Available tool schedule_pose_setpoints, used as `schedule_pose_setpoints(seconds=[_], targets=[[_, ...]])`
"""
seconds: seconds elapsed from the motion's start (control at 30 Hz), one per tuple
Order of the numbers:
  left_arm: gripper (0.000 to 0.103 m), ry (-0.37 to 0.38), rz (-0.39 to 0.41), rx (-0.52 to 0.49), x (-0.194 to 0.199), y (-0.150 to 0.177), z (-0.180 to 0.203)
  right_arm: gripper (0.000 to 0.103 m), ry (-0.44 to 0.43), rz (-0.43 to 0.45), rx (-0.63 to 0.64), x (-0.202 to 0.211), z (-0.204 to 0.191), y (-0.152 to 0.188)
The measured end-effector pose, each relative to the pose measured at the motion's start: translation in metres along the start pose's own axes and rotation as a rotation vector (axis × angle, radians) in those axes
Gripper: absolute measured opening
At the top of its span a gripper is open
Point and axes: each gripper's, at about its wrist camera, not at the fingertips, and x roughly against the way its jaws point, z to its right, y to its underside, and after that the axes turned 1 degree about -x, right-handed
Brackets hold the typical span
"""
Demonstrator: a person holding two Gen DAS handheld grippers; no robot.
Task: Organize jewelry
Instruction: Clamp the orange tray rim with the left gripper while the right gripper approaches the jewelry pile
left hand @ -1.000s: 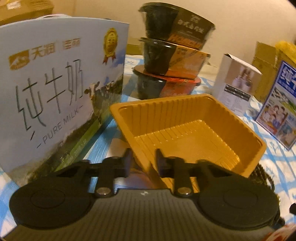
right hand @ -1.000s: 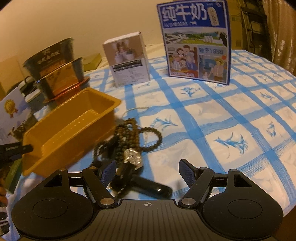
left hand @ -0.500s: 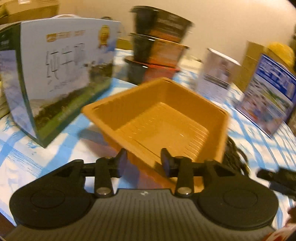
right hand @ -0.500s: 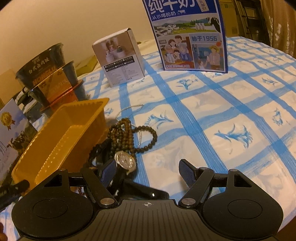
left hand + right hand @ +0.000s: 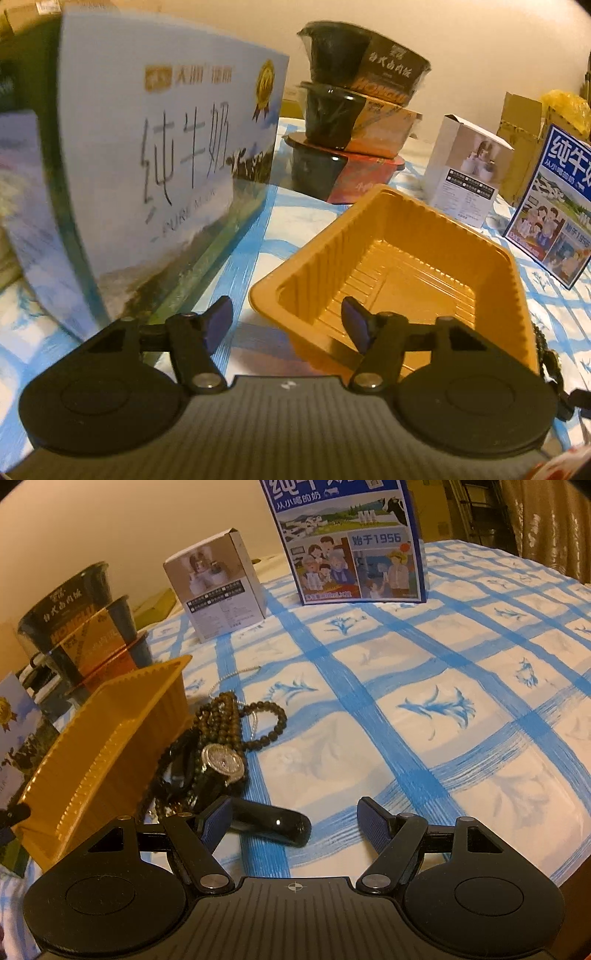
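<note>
Jewelry (image 5: 218,746) heaped on cloth, touching tray (image 5: 107,746) wall, likely staged for loading; tray empty. Left gripper (image 5: 286,319) jaws opening over tray's near corner, gripping nothing. Right gripper (image 5: 293,823) spread wide, empty, near watch (image 5: 223,764).

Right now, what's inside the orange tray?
Nothing shows inside the orange plastic tray, only its ribbed floor. The left gripper, jaws opening, covers part of the near corner. The jewelry pile lies outside, beside it.
</note>
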Motion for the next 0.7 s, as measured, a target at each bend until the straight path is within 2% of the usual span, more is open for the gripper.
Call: schedule_pose_setpoints(seconds=[0.13,0.27,0.4,0.5,0.6,0.7], targets=[[0.029,-0.011,0.05,0.017,-0.007,0.003,-0.006,0.074,0.005,0.009,0.002,-0.002,-0.001,0.001],[0.026,-0.042,0.091,0.059,0.007,0.011,-0.008,0.074,0.002,0.017,0.013,-0.003,-0.005,0.002],[0.027,-0.042,0.116,0.053,0.039,0.033,0.001,0.074,0.005,0.016,0.042,-0.003,-0.011,0.005],[0.052,-0.043,0.111,0.058,0.05,0.041,0.003,0.074,-0.001,0.037,0.065,0.002,-0.015,0.007],[0.052,-0.034,0.089,0.097,0.048,0.039,0.002,0.074,-0.025,0.062,0.086,0.011,-0.021,0.011],[0.049,-0.023,0.082,0.085,0.044,0.037,0.008,0.074,-0.054,0.072,0.113,0.018,-0.03,0.015]])
